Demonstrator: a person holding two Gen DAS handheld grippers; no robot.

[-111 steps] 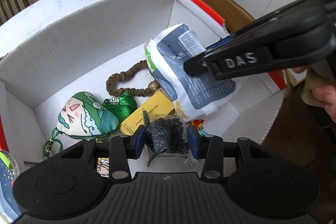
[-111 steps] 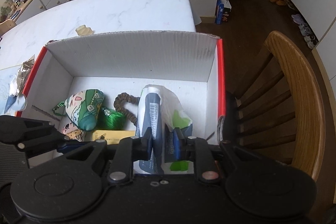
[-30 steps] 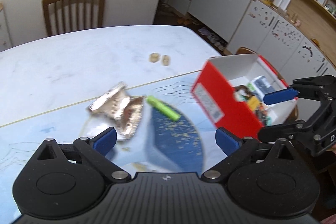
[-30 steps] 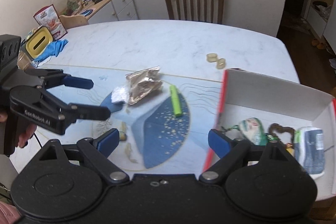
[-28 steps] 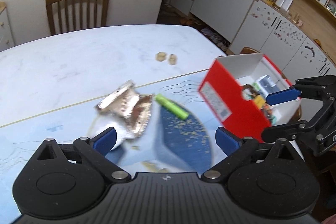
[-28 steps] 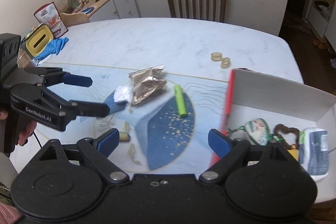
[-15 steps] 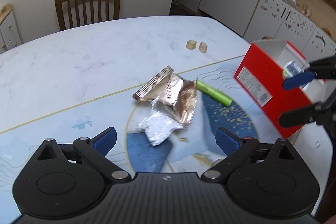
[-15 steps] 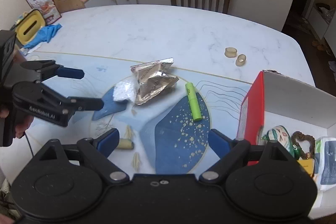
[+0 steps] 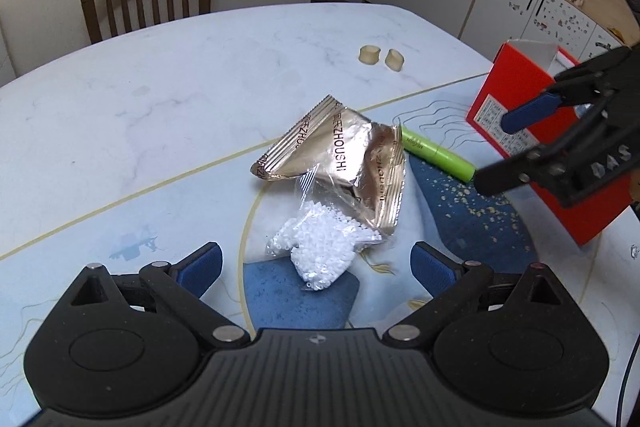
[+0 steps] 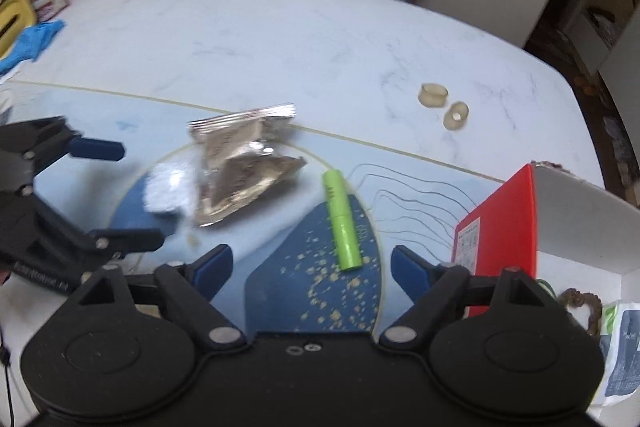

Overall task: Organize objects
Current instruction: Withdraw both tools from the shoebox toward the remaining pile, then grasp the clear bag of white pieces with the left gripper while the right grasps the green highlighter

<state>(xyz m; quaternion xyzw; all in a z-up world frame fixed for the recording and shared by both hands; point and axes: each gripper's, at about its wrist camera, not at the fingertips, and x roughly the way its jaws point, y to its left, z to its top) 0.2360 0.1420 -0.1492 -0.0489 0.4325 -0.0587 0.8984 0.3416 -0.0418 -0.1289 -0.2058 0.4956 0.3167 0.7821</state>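
Left wrist: crinkled foil packet (image 9: 352, 163), granular bead bag (image 9: 320, 247)

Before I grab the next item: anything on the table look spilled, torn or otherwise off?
Yes. The gold foil packet lies crumpled and looks torn open, overlapping a clear bag of white beads. Yellowish specks dot the blue patch of the mat beside the green tube; crumbs or print, I cannot tell.

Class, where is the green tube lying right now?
In both wrist views the green tube lies on the table's blue patch, between the gold foil packet and the red box.
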